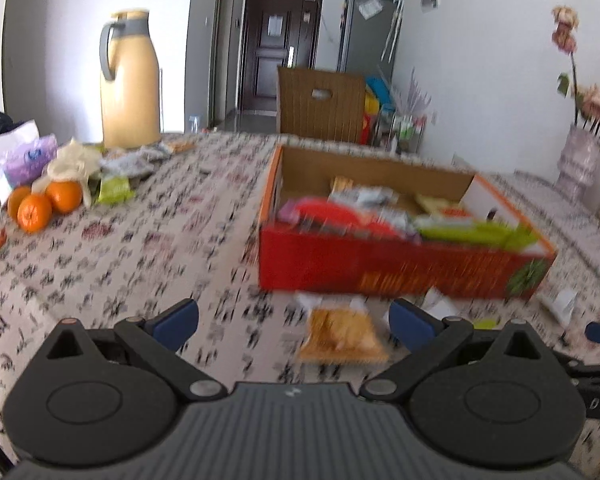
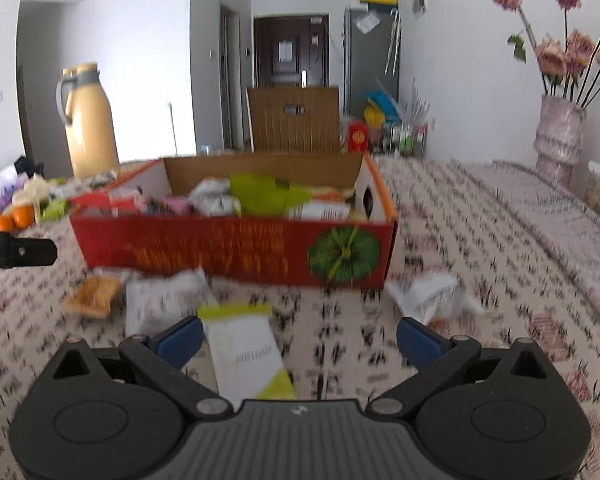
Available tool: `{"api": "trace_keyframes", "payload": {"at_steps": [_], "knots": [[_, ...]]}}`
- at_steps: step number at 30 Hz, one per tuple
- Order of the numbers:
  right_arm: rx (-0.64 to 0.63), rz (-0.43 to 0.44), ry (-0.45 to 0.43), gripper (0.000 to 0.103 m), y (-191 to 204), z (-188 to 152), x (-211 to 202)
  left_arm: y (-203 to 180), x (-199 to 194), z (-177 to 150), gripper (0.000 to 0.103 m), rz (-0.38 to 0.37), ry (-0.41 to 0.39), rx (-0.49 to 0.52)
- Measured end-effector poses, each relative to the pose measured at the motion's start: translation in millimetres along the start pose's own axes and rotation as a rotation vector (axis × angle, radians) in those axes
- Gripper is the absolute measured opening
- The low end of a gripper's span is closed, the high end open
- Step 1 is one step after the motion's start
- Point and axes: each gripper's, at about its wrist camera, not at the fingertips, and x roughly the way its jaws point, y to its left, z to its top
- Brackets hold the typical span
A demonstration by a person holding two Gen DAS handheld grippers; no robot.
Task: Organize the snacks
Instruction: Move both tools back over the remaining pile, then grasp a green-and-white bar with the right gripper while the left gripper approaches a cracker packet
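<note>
We see the left hand-held gripper [image 1: 294,326] with its blue-padded jaws wide apart and empty, hovering above the patterned counter [image 1: 140,248] just in front of the red snack box [image 1: 380,268]; an orange snack packet [image 1: 342,336] lies on the counter between the jaws, and we cannot tell whether either pad touches it. The right hand-held gripper [image 2: 300,342] is likewise spread wide and grips nothing; a white and green packet [image 2: 246,354] lies flat by its left pad, in front of the box, with a grey-white packet [image 2: 160,300] beside it and a crumpled white wrapper [image 2: 430,294] near the box's front right corner. The open box holds a heap of mixed packets, green, red and white. Its front wall carries yellow lettering, too blurred to read, and a green pumpkin picture [image 2: 344,254]. Left of the box stand a tan thermos jug [image 1: 130,84] and some oranges [image 1: 44,204]; a vase of flowers [image 2: 558,136] stands to its right.
</note>
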Motion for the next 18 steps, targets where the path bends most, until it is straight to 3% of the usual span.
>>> {"api": "trace_keyframes", "payload": {"at_steps": [3, 11, 18], "knots": [[-0.009, 0.012, 0.048, 0.103, 1.8, -7.6, 6.8, 5.5, 7.8, -10.7, 0.103, 0.004, 0.051, -0.007], [-0.023, 0.031, 0.140, 0.103, 5.6, -15.4, 26.5, 7.4, 20.4, -24.6, 0.103, -0.004, 0.098, -0.005], [-0.029, 0.028, 0.135, 0.103, 7.5, -13.6, 32.6, 9.1, 27.7, -27.7, 0.103, -0.031, 0.131, -0.019]]}}
